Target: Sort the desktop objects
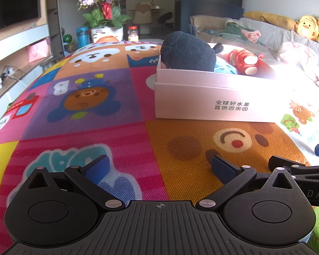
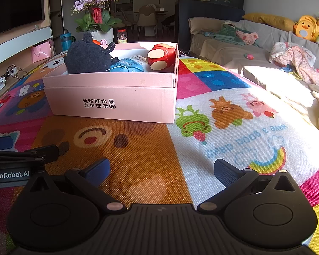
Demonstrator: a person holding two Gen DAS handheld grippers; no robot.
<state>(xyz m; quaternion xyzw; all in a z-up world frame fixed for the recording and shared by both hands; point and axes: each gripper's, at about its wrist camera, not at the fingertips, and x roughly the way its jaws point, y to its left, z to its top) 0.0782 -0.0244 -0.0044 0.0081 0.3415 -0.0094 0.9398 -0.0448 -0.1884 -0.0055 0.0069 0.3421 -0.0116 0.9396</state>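
We see the play mat (image 2: 138, 159) under everything. The pink box (image 2: 110, 97) sits far on it, holding 3 things: dark plush toy (image 2: 85, 57) left, blue item (image 2: 127, 65) middle, maybe a pouch, red mushroom toy (image 2: 161, 56) right. Near us, left gripper (image 1: 159, 167) and right gripper (image 2: 161, 170) both spread wide, holding nothing, side by side.

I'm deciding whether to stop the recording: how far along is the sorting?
Done, it seems: the dark plush, a blue item and the red toy lie inside the pink box. In hand: nothing; the left gripper and right gripper are both open and empty above the mat. Left: no loose items show on the mat near the box, so probably nothing.
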